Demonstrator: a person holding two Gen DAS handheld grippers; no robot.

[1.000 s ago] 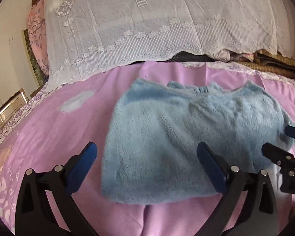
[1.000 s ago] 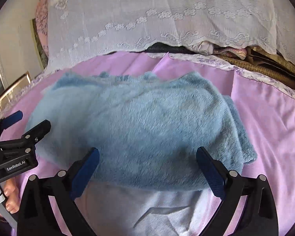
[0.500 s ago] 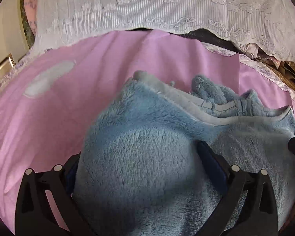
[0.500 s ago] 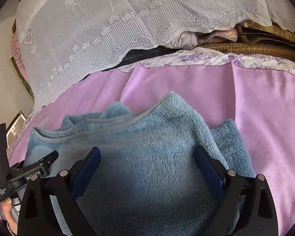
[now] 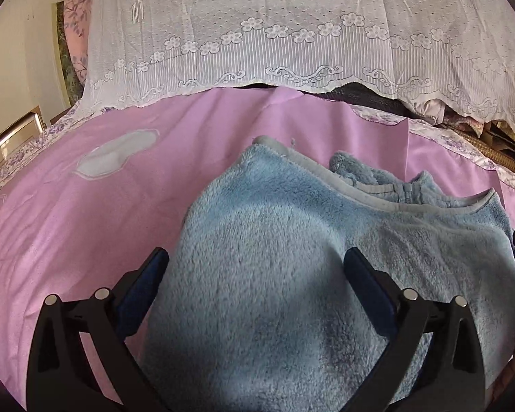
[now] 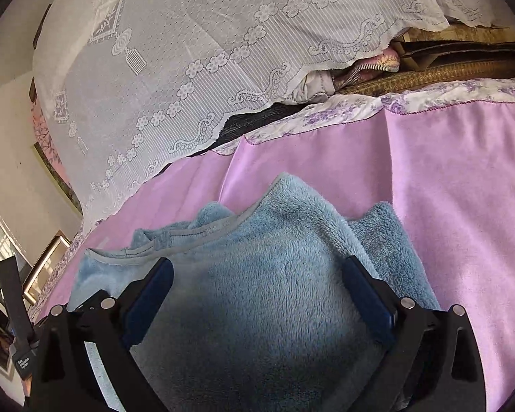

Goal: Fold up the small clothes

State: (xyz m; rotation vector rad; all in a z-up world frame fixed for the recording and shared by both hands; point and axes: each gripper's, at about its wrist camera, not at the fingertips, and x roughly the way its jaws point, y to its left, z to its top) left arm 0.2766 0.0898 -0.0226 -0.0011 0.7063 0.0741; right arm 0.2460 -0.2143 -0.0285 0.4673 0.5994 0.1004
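Note:
A fluffy light-blue garment [image 5: 292,261] lies folded on a pink bedspread [image 5: 86,206]; its grey-trimmed hem edge runs across the far side. It also fills the lower middle of the right wrist view [image 6: 264,295]. My left gripper [image 5: 257,264] is open, its fingers wide apart, with the garment's left part bulging between them. My right gripper [image 6: 257,271] is open too, its fingers straddling the garment's right part. The left gripper's body [image 6: 17,326] shows at the left edge of the right wrist view. The fingertips' contact with the fabric is hidden.
A white lace cover [image 5: 292,34] drapes over stacked bedding at the far side of the bed. A pale patch [image 5: 116,152] marks the bedspread at left. Woven mats and folded cloth [image 6: 429,65] lie at back right. A metal bed rail [image 5: 10,137] stands left.
Both grippers have moved forward and down over the garment, which now bulges between the open fingers. Its near edge has been folded to the far side. In the last half second both views pulled back slightly.

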